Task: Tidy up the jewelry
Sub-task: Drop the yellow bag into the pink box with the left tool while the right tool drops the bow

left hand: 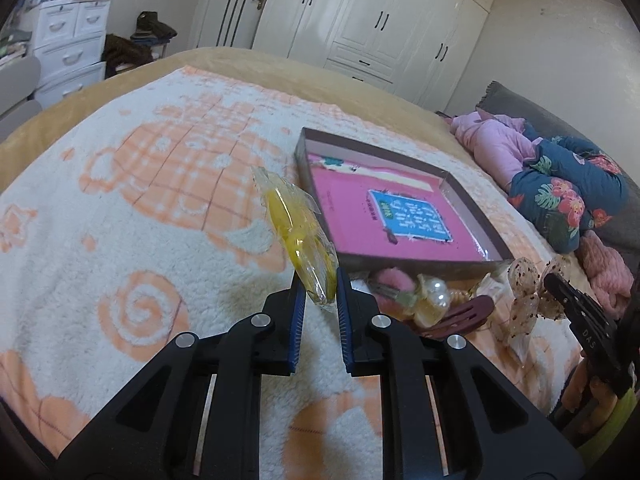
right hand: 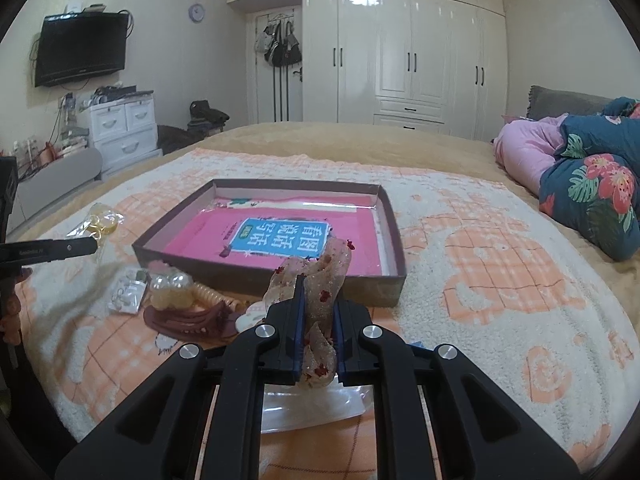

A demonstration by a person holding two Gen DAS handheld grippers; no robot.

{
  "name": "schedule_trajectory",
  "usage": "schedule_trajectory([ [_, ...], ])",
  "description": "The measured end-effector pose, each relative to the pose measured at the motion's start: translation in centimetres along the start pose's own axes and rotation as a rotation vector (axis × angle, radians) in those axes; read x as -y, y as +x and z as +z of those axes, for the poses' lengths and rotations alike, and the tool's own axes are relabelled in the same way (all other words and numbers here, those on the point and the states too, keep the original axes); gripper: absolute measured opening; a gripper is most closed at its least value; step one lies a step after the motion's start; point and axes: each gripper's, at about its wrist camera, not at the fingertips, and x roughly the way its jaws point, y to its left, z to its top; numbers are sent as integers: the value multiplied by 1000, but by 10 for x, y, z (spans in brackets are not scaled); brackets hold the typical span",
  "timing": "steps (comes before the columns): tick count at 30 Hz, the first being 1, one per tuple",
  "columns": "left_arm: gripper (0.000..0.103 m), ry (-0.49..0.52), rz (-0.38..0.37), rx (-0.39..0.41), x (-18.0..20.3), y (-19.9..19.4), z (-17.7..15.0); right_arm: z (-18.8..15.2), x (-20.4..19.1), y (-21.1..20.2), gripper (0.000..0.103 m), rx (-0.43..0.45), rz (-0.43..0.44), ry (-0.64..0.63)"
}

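My left gripper (left hand: pixel 320 286) is shut on a yellow hair accessory in a clear wrapper (left hand: pixel 294 226), which it holds above the blanket left of the box. The shallow brown box (left hand: pixel 464 270) with a pink and blue printed lining lies open on the bed. My right gripper (right hand: pixel 320 300) is shut on a sheer glittery bow with red specks (right hand: pixel 326 276), just in front of the box (right hand: pixel 256 274). A small pile stays on the blanket before the box: a pearl piece (right hand: pixel 170 290), a dark red claw clip (right hand: pixel 192 320) and a small packet (right hand: pixel 126 296).
The orange and white fleece blanket (right hand: pixel 500 280) covers the bed. Rolled pink and floral bedding (right hand: pixel 592 184) lies at the right. White wardrobes (right hand: pixel 400 52), a white drawer unit (right hand: pixel 124 128) and a wall television (right hand: pixel 80 48) stand beyond the bed.
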Motion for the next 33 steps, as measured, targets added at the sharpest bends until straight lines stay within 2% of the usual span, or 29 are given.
schedule_trajectory([
  [9,9,77,-35,14,31,16,14,15,23,6,11,5,-14,73],
  [22,9,129,-70,16,64,59,35,38,30,20,11,36,-12,61],
  [28,9,134,-85,-1,70,75,38,55,35,40,11,37,1,80],
  [33,9,129,-102,-32,69,86,37,66,38,67,11,1,16,101],
])
